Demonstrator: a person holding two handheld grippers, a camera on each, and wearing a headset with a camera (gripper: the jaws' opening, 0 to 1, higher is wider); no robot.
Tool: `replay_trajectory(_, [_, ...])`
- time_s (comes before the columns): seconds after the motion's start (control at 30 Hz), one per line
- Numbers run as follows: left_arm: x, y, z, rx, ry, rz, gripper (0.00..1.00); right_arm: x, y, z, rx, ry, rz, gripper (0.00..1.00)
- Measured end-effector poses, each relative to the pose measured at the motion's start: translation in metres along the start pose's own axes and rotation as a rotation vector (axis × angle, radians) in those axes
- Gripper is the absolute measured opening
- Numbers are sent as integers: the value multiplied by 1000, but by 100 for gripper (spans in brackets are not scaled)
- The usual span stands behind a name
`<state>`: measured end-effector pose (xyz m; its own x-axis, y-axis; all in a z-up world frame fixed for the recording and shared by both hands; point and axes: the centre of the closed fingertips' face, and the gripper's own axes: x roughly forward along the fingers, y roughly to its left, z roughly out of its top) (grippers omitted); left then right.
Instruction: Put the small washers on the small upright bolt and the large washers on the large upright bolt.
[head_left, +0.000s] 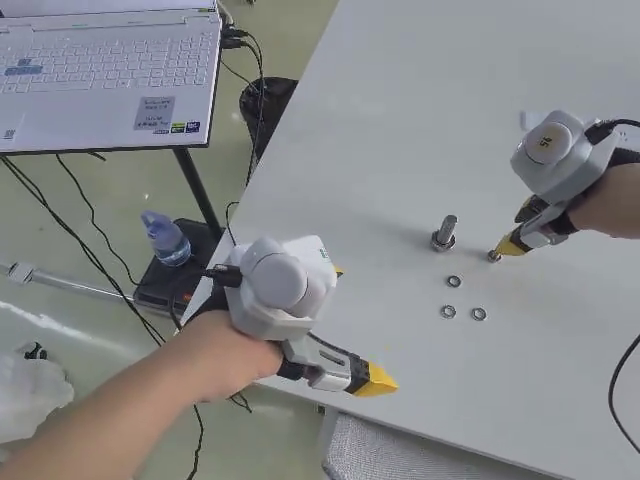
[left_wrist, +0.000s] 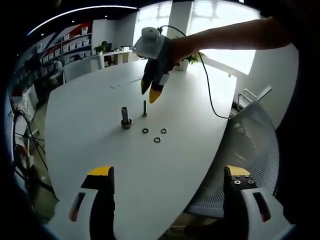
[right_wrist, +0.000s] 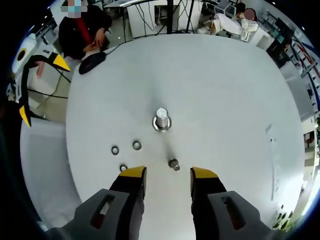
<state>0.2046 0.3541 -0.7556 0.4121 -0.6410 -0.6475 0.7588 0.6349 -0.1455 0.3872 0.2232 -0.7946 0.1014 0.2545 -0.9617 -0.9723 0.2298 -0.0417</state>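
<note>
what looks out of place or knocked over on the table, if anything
Nothing stands out. The large bolt and the small bolt both stand upright on the table. The three loose washers lie flat beside them, apart from each other, none stacked.

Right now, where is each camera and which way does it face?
Head view: on the headset, looking down at the table; left claw, right claw, forearms show.
Left gripper view: on the left claw at the table edge, facing the large bolt; own open jaws, right claw beyond.
Right gripper view: on the right claw, looking down on the small bolt; own open jaws.
Shared: all show the large bolt and washers.
</note>
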Motion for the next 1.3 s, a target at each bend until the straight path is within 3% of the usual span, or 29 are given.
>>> replay_trajectory(0.57, [-4, -10, -3, 8, -3, 6, 91, -1, 47, -3, -15, -28, 44, 37])
replay_trajectory(0.93, [-4, -13, -9, 4, 6, 1, 88, 0, 55, 5, 8, -72, 28, 33])
replay_trajectory(1.3, [-7, -10, -13, 1, 2, 5, 87, 23, 61, 13, -3, -89, 25, 32])
